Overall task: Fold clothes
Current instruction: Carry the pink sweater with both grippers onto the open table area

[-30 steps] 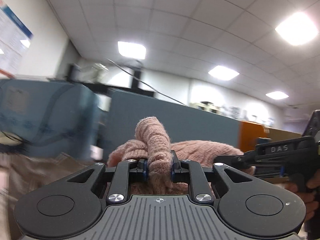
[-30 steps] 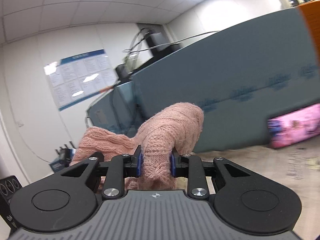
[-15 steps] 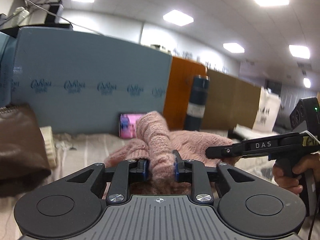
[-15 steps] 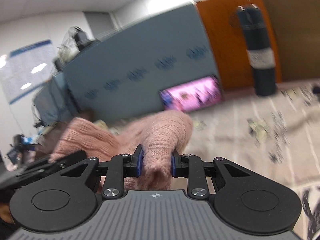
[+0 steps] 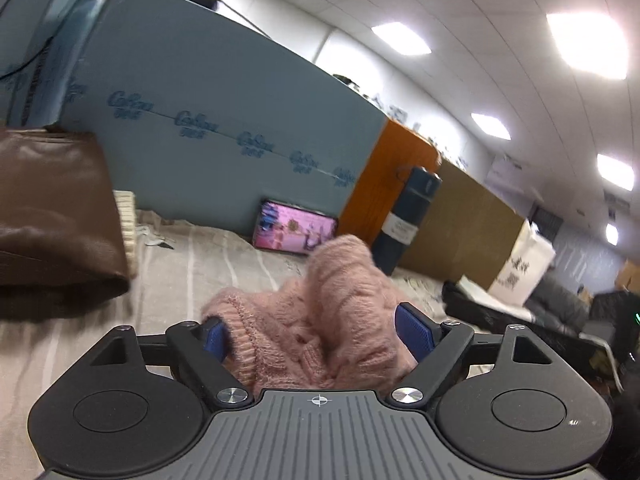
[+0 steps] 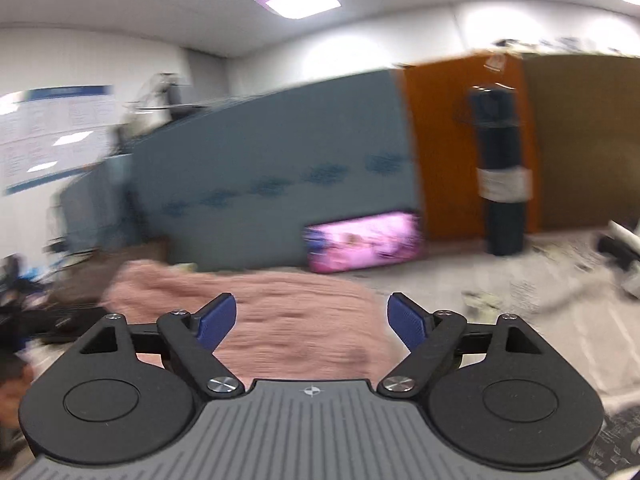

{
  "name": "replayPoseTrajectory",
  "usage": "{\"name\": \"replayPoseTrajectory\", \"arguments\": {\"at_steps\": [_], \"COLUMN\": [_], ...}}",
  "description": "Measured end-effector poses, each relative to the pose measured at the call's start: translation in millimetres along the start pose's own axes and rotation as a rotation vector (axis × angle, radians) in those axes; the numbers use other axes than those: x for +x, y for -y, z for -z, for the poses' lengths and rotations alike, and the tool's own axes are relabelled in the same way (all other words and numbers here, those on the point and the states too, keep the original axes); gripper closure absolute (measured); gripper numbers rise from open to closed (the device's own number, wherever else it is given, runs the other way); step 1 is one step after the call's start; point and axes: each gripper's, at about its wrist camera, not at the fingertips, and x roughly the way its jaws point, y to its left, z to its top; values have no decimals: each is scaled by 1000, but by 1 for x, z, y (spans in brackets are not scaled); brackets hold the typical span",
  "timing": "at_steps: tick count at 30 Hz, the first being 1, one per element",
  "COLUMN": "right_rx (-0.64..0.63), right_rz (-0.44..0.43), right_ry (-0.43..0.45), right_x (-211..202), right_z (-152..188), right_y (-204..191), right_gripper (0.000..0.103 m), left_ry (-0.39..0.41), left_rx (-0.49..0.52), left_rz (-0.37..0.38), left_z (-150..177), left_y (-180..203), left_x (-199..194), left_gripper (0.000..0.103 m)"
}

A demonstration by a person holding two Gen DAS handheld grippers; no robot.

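Note:
A pink knitted sweater (image 5: 320,320) lies bunched on the striped cloth surface (image 5: 192,264). My left gripper (image 5: 316,332) is open, its blue pads spread wide on either side of a raised fold of the sweater. In the right wrist view the sweater (image 6: 296,316) lies flatter and blurred in front of my right gripper (image 6: 310,318), which is open with its pads apart above the knit.
A brown folded garment (image 5: 52,216) sits at the left. A blue foam board (image 5: 208,120) stands behind, with a lit phone (image 5: 296,232) and a dark bottle (image 5: 408,224) leaning by an orange panel (image 6: 444,140). A black bag (image 5: 520,316) lies right.
Both grippers held pinched folds of the sweater, lowered toward the cloth surface, and have now opened, letting the sweater go. The right view is blurred from motion.

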Motion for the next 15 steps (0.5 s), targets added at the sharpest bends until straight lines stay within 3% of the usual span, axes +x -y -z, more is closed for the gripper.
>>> {"name": "replayPoseTrajectory", "arguments": {"at_steps": [3,6,11,15], "right_rx": [-47,-118,-296,-318], "right_rz": [-146,-230,-177,-120], "right_ry": [-65,-136,-210,-232], "right_x": [7,23,59,73], "right_z": [0,4,14,22], "right_y": [-21,-45,-76,-77], "right_gripper": [18,18,17,18], "left_ry": [-46,-98,-105,-83], "left_rx": [-53,-109,-177,-195], "left_rz": [-1,0,-38,-110], "left_z": [-2,-3,0,3], "left_y": [-11,-21,-33,-37], "left_x": [1,1,-10,-21], "left_gripper": [18,18,15,9]}}
